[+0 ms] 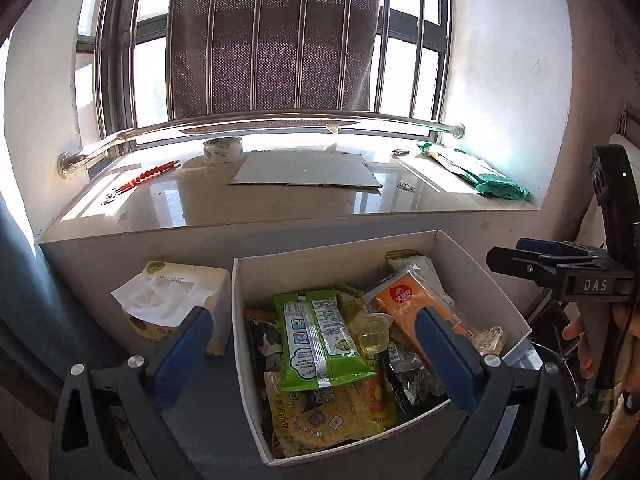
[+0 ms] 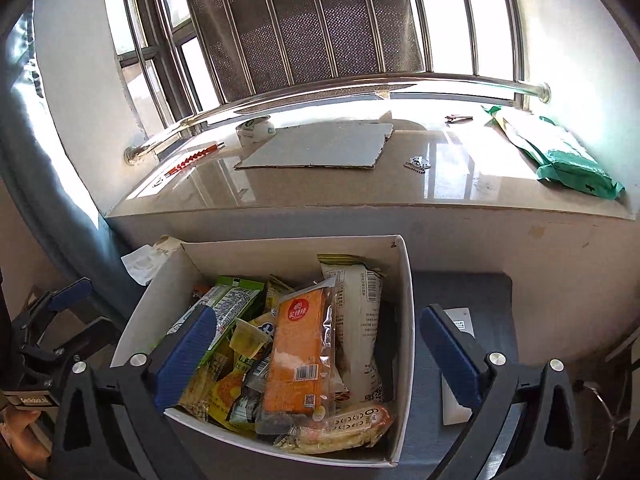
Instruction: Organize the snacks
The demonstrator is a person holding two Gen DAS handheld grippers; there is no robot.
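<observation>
Barred window [image 1: 272,40], sunlit glossy sill [image 1: 280,196], white walls [image 1: 500,60]

A lived-in home, by the look of it. At 12 o'clock a barred window [image 1: 272,40] with a steel rail stands over a polished stone sill [image 1: 280,196], where everyday clutter lies: a tape roll [image 1: 222,150] at 11 o'clock, a cardboard sheet [image 1: 306,170], and a green packet [image 1: 476,170] at 2 o'clock. Lower down, a tissue box [image 1: 176,300] sits just beside a white box of snacks [image 1: 476,272].
</observation>
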